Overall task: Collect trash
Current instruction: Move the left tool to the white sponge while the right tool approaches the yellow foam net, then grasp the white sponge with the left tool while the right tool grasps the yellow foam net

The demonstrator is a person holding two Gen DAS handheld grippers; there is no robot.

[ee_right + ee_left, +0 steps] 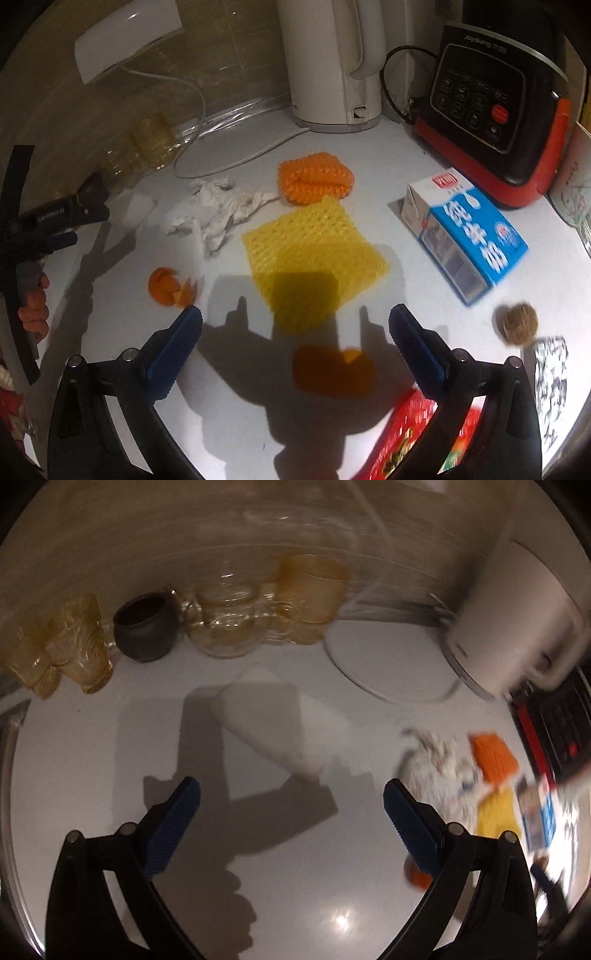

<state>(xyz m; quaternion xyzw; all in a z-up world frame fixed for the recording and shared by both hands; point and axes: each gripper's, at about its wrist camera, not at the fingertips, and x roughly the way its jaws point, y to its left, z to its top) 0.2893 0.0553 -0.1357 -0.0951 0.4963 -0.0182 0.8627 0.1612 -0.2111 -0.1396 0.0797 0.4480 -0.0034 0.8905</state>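
Trash lies on a white counter (406,258). In the right wrist view I see a yellow foam net (314,254), an orange foam net (314,179), a crumpled tissue (218,208), orange peel (170,286), a second peel (332,373), a blue milk carton (465,236), a brown ball (517,323) and a red wrapper (413,435). My right gripper (295,314) is open above the yellow net's near edge. My left gripper (291,786) is open and empty over bare counter; the tissue (436,771) lies to its right. The left gripper also shows in the right wrist view (55,236).
A white kettle (332,62) and a black-and-red cooker (491,110) stand at the back. Glass cups (310,590), a glass teapot (229,624) and a dark pot (146,627) line the wall. A white cord (207,147) and a white box (280,723) lie on the counter.
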